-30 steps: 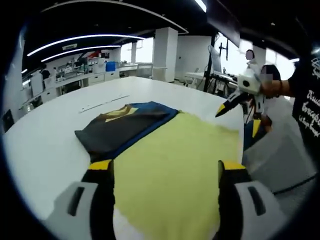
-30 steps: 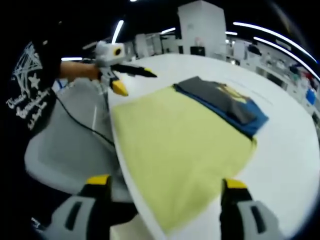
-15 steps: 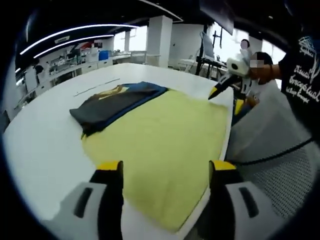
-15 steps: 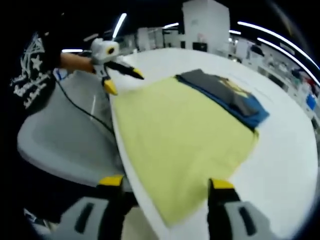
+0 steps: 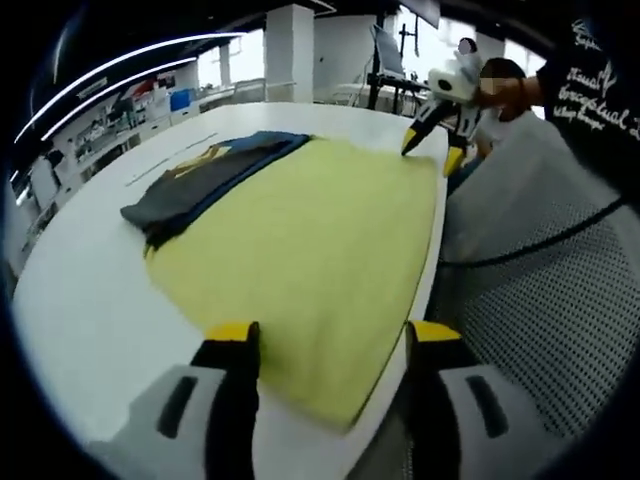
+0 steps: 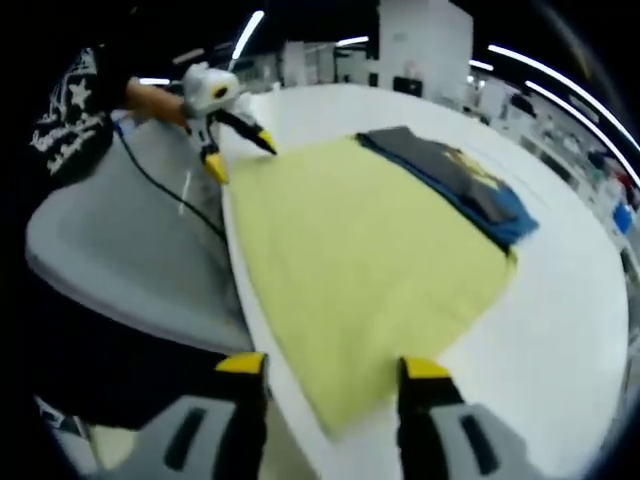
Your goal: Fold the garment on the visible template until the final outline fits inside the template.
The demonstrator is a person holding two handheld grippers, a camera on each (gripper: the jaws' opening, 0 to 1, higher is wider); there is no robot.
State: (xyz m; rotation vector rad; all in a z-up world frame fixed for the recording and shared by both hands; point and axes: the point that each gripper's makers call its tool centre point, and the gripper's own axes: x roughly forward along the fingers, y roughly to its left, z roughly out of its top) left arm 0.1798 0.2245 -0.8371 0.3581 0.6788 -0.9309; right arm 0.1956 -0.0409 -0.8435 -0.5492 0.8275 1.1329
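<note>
A yellow sheet [image 5: 310,220] [image 6: 360,250], the template, lies flat on the white table [image 5: 80,290] [image 6: 570,320]. A dark grey garment [image 5: 200,170] [image 6: 460,180] with blue and yellow parts lies folded along the sheet's far edge, partly over it. My left gripper [image 5: 332,345] is open, its jaws either side of the sheet's near corner at the table edge. My right gripper [image 6: 332,375] is open around the sheet's other table-edge corner. Each gripper also appears in the other's view, the right gripper [image 5: 432,150] and the left gripper [image 6: 243,160], jaws apart at the far corner.
A grey mesh chair [image 5: 540,300] [image 6: 110,250] stands close against the table edge beside the sheet. A black cable [image 5: 520,250] runs across it. The person's dark printed sleeve [image 6: 70,130] is near the left gripper. Desks and shelves fill the room behind.
Both views have shifted closer to the sheet's table-edge corners, which now sit between the jaws. The gap between each pair of jaws is narrower. The garment and sheet have not moved.
</note>
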